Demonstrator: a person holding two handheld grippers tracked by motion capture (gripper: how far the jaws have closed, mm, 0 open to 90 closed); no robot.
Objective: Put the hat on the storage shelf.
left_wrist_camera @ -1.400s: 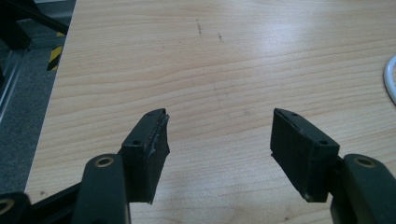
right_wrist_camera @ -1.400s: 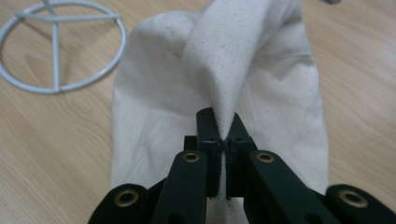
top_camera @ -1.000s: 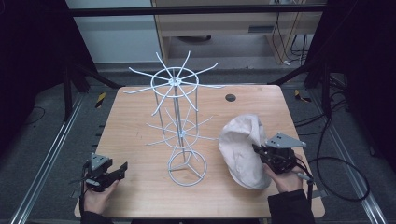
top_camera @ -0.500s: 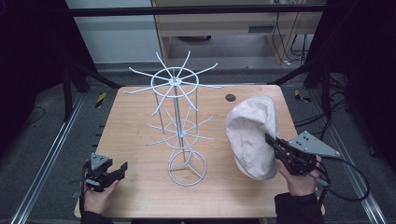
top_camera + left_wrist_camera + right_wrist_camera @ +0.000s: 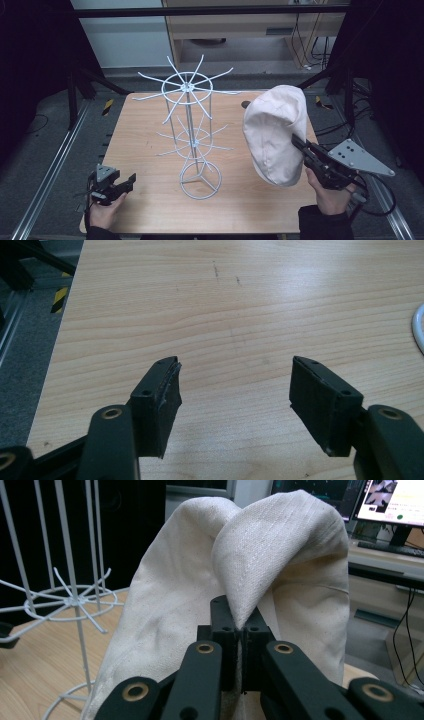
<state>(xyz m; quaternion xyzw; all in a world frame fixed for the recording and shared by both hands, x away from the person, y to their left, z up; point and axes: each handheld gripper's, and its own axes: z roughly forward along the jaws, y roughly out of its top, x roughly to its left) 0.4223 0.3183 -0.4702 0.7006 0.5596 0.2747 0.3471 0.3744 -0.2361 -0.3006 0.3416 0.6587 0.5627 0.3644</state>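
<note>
Wooden table: right gripper jaws clamped on cream cap fold; left gripper jaws apart.

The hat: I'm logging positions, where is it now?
In the high view the hat hangs at the table's right side, pinched in the right tongs, right of the wire rack.

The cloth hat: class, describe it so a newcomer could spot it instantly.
Start at the wooden table with the white wire rack at its middle. Right of the rack, the right gripper holds up the cloth hat, the only soft, cream-coloured thing there.
</note>
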